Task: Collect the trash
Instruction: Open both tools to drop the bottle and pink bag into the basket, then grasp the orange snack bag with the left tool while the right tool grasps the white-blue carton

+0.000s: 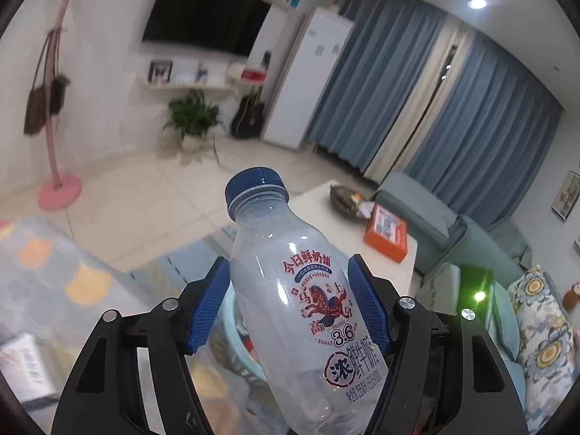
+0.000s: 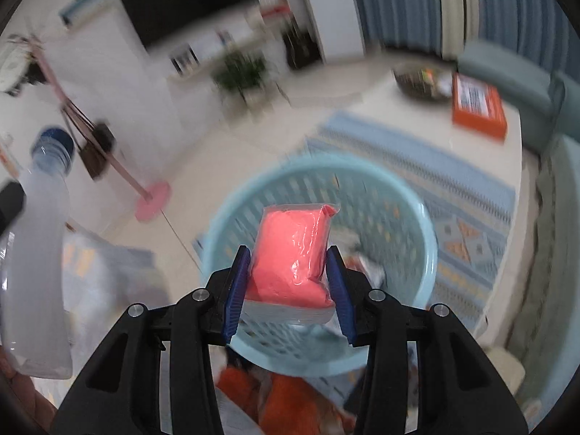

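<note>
My left gripper (image 1: 288, 301) is shut on an empty clear milk bottle (image 1: 290, 290) with a blue cap and red print, held tilted with the cap away from me. The same bottle (image 2: 36, 253) shows at the left edge of the right wrist view. My right gripper (image 2: 288, 282) is shut on a pink packet in clear wrap (image 2: 293, 253), held above a light blue plastic basket (image 2: 417, 228) on the floor. Some scraps lie inside the basket. A sliver of the basket (image 1: 232, 326) shows behind the bottle in the left wrist view.
A white low table (image 2: 482, 152) carries an orange box (image 2: 478, 107) and a dark bowl (image 2: 420, 83). A patterned blue rug (image 2: 453, 188) lies under the basket. A teal sofa (image 1: 453, 224) stands at the right. A pink coat stand (image 1: 59, 192) rises at the left. Orange wrappers (image 2: 290, 398) lie below the basket.
</note>
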`<state>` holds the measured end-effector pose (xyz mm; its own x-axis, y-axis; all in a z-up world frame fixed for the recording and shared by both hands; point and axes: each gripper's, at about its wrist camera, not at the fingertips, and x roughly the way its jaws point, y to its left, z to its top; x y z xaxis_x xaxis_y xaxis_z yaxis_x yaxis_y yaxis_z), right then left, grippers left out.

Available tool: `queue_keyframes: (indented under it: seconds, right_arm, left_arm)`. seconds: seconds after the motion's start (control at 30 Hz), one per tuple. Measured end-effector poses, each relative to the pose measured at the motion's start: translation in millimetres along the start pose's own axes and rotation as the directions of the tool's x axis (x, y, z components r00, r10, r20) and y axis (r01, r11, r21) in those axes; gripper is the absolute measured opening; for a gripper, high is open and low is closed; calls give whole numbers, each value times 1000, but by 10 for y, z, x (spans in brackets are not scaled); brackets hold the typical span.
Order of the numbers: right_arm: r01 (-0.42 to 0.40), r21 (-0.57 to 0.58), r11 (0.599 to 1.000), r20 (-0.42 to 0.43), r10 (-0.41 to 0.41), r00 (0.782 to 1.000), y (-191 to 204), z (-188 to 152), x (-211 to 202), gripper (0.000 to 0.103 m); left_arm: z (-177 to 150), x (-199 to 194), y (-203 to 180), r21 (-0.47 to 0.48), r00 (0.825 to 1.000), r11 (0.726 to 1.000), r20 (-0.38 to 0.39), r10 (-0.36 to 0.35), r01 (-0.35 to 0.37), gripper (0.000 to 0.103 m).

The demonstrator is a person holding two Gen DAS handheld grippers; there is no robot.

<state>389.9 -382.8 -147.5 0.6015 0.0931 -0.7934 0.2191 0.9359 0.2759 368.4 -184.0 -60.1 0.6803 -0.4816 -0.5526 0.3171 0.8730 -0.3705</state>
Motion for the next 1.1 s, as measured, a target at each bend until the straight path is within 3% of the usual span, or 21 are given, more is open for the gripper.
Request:
queue_keyframes:
  seconds: [0.13, 0.3, 0.43, 0.7, 0.97, 1.1]
  right_arm:
    - [17, 65, 998, -118, -10, 993, -185, -110, 379, 40]
    - [31, 59, 998, -115, -24, 993, -245, -172, 412, 41]
    - [45, 43, 998, -99, -41, 994, -233, -135, 343, 43]
    - [0, 11, 1000, -46, 0, 999, -8, -162, -25, 43]
    - [-93, -116, 989, 64, 101, 993, 627, -221, -741, 44]
    - [-118, -192, 974, 103, 140, 985, 989, -306, -994, 53]
  left_arm:
    - [-121, 437, 33, -35, 996, 999, -89, 13, -16, 65]
    - [-237, 693, 89, -44, 989, 999, -147, -20, 14, 65]
    - [-232, 607, 90, -36, 991, 999, -127, -43, 39, 69]
    - [-106, -26, -2, 5, 997, 998, -36, -70, 70, 69]
    - [-40, -973, 155, 9, 995, 1000, 101, -15, 14, 70]
    - [-72, -1383, 372, -6, 989, 999, 144, 36, -35, 73]
